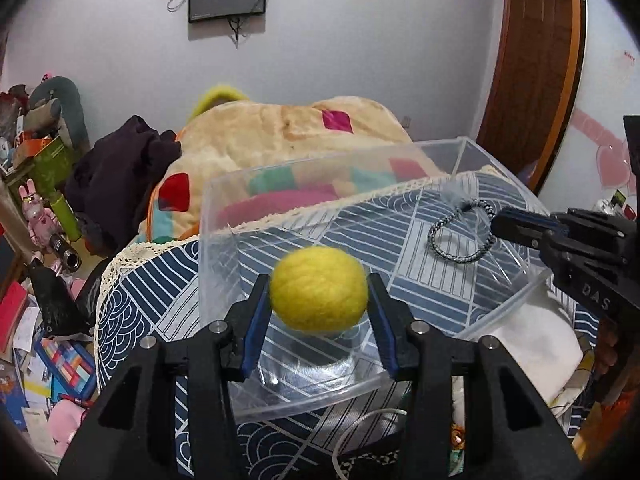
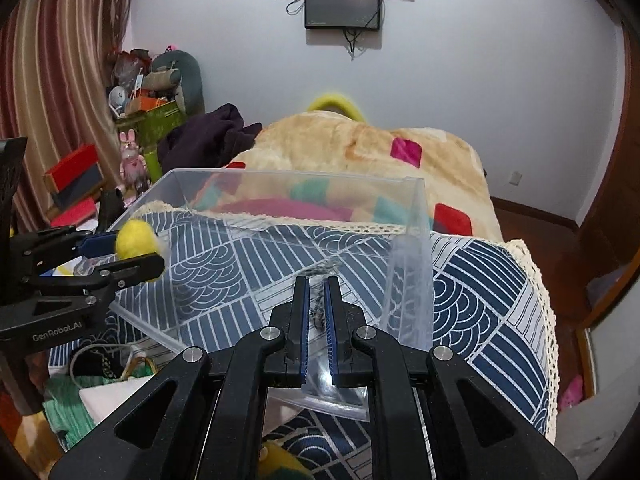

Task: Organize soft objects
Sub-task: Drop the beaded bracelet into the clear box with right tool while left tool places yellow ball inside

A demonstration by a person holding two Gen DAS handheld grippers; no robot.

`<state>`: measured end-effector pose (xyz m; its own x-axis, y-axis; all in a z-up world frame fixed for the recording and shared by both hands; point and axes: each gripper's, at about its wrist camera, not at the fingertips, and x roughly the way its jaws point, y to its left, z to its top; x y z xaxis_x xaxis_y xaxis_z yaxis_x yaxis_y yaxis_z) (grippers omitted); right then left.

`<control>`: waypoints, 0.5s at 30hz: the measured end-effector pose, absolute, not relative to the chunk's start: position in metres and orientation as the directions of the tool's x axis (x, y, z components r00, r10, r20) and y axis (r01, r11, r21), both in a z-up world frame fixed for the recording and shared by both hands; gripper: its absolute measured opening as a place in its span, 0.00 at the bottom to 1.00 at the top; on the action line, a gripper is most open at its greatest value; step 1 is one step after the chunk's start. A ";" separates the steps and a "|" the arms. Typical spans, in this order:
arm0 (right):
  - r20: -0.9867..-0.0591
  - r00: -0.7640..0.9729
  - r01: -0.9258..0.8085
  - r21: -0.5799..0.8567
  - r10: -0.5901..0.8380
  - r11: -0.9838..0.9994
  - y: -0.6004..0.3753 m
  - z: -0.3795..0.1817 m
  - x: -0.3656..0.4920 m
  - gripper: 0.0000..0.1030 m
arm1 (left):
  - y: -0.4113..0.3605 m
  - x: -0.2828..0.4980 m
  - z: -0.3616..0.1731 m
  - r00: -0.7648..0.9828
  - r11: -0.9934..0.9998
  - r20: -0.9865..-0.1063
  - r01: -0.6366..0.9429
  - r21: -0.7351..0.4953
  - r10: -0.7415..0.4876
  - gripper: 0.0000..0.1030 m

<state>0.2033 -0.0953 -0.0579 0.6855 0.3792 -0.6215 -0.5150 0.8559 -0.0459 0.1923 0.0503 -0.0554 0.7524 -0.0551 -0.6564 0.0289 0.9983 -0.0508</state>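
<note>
A clear plastic bin (image 1: 224,200) stands on a blue-and-white patterned cloth. My left gripper (image 1: 319,292) is shut on a yellow felt ball (image 1: 319,288) and holds it over the bin's near part. The ball also shows in the right wrist view (image 2: 134,238), with the left gripper (image 2: 128,254) at the bin's left rim (image 2: 168,178). My right gripper (image 2: 316,284) is shut on a small clear bag with a braided grey loop (image 2: 318,308). In the left wrist view the loop (image 1: 460,236) hangs over the bin's right side from the right gripper (image 1: 500,224).
A beige blanket (image 1: 280,128) with coloured squares lies behind the bin, a dark garment (image 1: 120,160) to its left. Toys and books clutter the floor at left (image 1: 48,240). White cloth (image 1: 536,344) lies right of the bin. A wooden door (image 1: 532,60) stands at right.
</note>
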 end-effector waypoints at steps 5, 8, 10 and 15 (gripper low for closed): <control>-0.613 0.671 -0.535 -0.013 0.416 0.845 -0.099 -0.051 0.197 0.11 | 0.054 0.186 -0.051 0.767 0.997 -0.638 0.020 -0.069 -0.060 0.62; -0.587 0.683 -0.535 0.006 0.436 0.845 -0.107 -0.044 0.189 0.25 | 0.053 0.180 -0.046 0.780 0.998 -0.623 0.020 -0.054 -0.050 0.65; -0.566 0.693 -0.536 0.011 0.447 0.844 -0.110 -0.038 0.184 0.35 | 0.053 0.171 -0.040 0.796 0.999 -0.603 0.017 -0.045 -0.041 0.71; -0.508 0.708 -0.555 0.030 0.491 0.831 -0.118 -0.022 0.162 0.56 | 0.052 0.147 -0.028 0.823 0.999 -0.566 0.020 -0.039 -0.039 0.82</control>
<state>0.1620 -0.1183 -0.0224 0.7075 0.4909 -0.5084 -0.5552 0.8312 0.0299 0.1474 0.0521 -0.0283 0.8233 -0.0387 -0.5663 0.0202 0.9990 -0.0388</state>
